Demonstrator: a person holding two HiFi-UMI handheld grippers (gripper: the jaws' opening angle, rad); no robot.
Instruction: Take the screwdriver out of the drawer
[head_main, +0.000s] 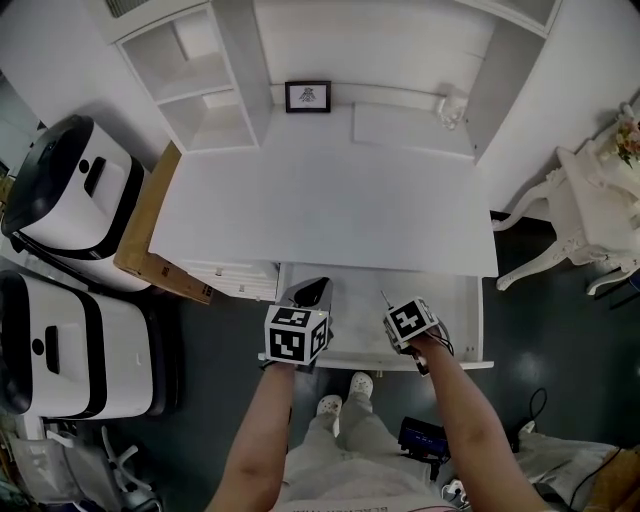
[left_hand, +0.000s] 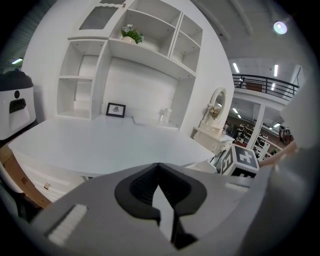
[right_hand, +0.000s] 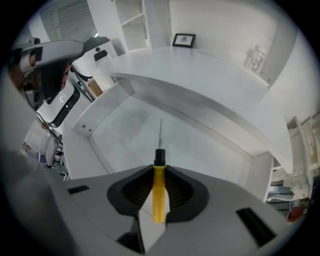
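**Item 1. Screwdriver** (right_hand: 159, 186): yellow handle, black collar, thin metal shaft. It is clamped by the handle in the right gripper (right_hand: 159, 169), whose jaws stand narrow and press on the handle from both sides. The shaft points out past the jaw tips, over the bare floor of the drawer.

**Item 2. Left gripper** (left_hand: 159, 166): the jaw tips meet and nothing is between them. In the head view it hangs at the drawer's front left corner.

**Item 3. Drawer** (right_hand: 125, 125): white and pulled out from under the desk's front edge, on its right half.

**Item 4. Desk** (head_main: 320, 210): white top with a hutch (head_main: 200, 90) along the back edge.

**Item 5. Frame** (head_main: 307, 96): small and dark, standing upright at the back edge near the middle.

**Item 6. Board** (head_main: 150, 240): brown, leaning along the desk's left edge.
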